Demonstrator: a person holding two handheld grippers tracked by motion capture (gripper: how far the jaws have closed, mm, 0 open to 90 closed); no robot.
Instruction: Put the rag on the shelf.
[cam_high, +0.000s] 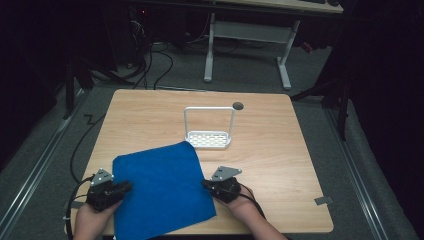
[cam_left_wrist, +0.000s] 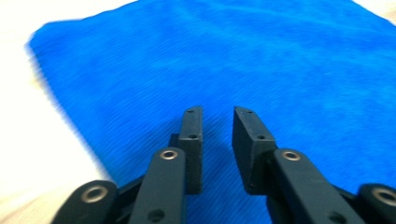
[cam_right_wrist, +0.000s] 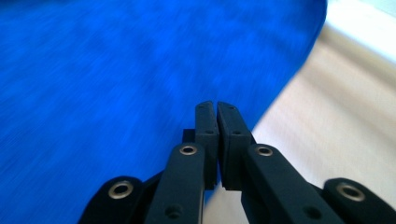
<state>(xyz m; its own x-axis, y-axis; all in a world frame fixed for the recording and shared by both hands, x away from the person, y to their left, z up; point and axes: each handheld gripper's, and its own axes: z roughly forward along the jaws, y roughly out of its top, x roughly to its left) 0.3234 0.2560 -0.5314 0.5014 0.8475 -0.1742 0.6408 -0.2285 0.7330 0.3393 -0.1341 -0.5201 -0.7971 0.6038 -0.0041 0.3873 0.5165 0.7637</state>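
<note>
A blue cloth (cam_high: 162, 192) lies flat on the wooden worktop (cam_high: 280, 160), between the two claws. It is a little turned, with one corner toward the far side.

The left claw (cam_high: 125, 187) is at the left edge of the cloth, and its tips point to the right, toward the other claw. In the left gripper view the left claw (cam_left_wrist: 218, 112) stands narrow open, with a clear gap between the two black jaws. The cloth (cam_left_wrist: 233, 60) spreads under and ahead of the jaws, and nothing is pressed between them. The pale worktop (cam_left_wrist: 28, 140) shows to the left of this claw.

The right claw (cam_high: 206, 183) is at the right edge of the cloth, and its tips point to the left. In the right gripper view the right claw (cam_right_wrist: 216, 105) is closed, the two jaws meeting with only a thin line between them. I cannot tell if a fold of cloth is pinched there. The cloth (cam_right_wrist: 116, 70) is ahead and to the left of this claw, and bare worktop (cam_right_wrist: 327, 121) is to its right.

Beyond both claws, past the far corner of the cloth, a white rack (cam_high: 209, 129) with a tall frame stands on the worktop, well apart from the claws.
</note>
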